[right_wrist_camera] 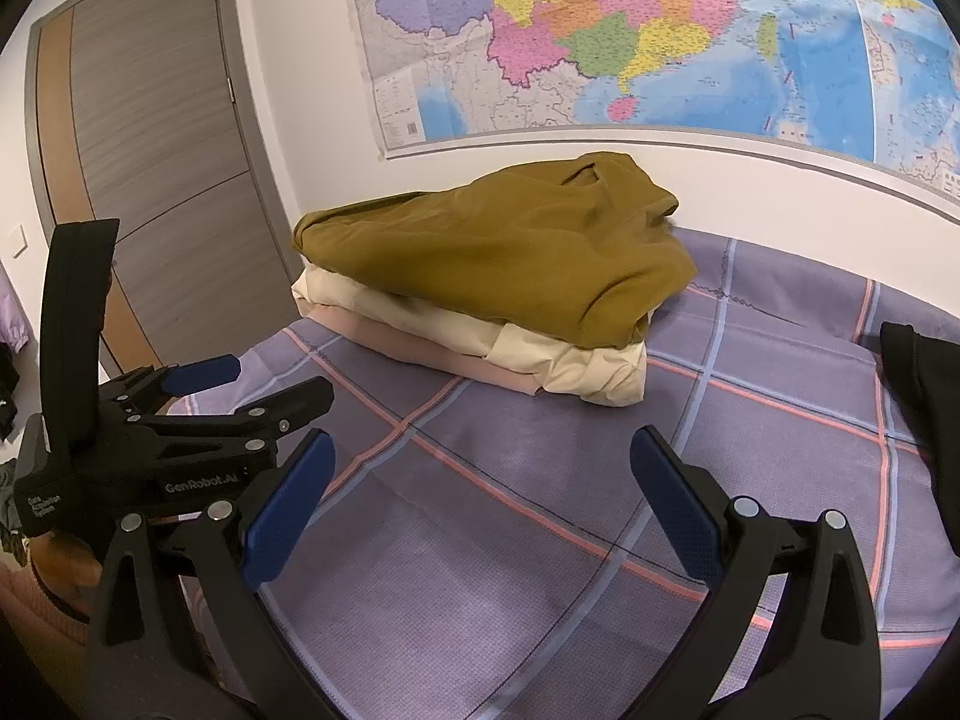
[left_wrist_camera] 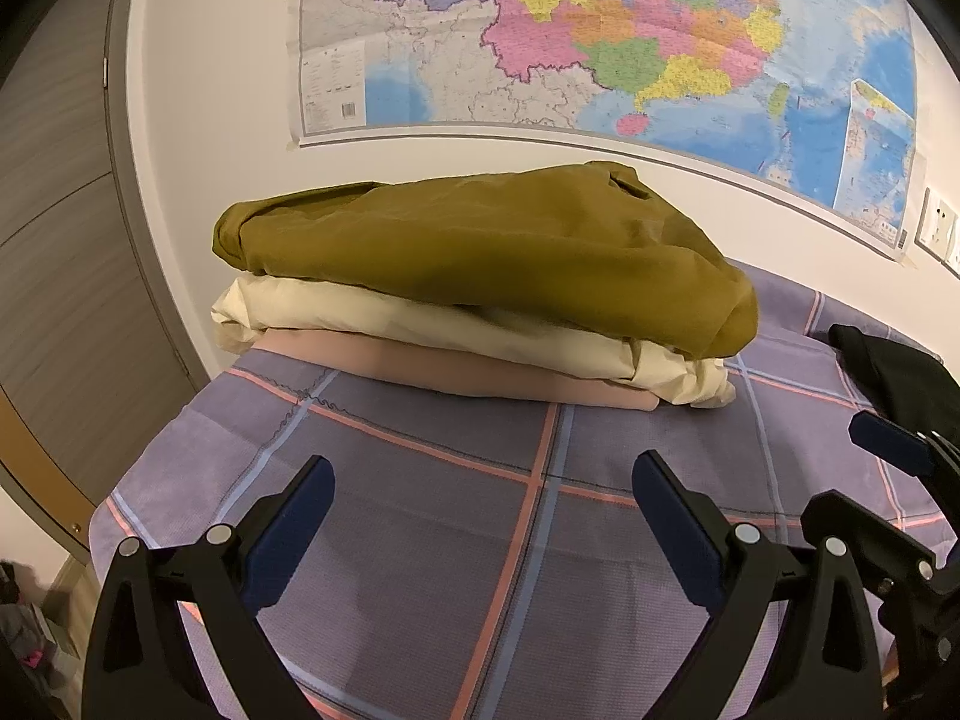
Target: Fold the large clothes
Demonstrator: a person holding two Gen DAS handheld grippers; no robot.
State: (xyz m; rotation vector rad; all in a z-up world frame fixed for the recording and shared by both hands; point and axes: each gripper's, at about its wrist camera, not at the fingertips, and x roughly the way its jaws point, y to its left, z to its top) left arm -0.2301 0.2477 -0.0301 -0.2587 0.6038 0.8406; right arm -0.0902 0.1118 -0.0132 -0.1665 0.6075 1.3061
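Note:
A stack of three folded clothes lies on the bed by the wall: an olive-brown garment [left_wrist_camera: 480, 258] [right_wrist_camera: 498, 252] on top, a cream one [left_wrist_camera: 432, 324] [right_wrist_camera: 540, 354] under it, a pink one [left_wrist_camera: 456, 372] [right_wrist_camera: 414, 354] at the bottom. My left gripper [left_wrist_camera: 483, 483] hovers open over the bedspread in front of the stack, holding nothing. My right gripper [right_wrist_camera: 483, 456] is open too, empty, beside it to the right. A black garment [left_wrist_camera: 894, 372] [right_wrist_camera: 924, 420] lies at the bed's right edge.
The bed carries a purple plaid cover [left_wrist_camera: 480, 570] [right_wrist_camera: 540, 540]. A big wall map [left_wrist_camera: 600, 36] [right_wrist_camera: 630, 30] hangs behind the stack. A grey wooden door [right_wrist_camera: 162, 180] stands at the left. Wall sockets [left_wrist_camera: 936, 228] sit at the right.

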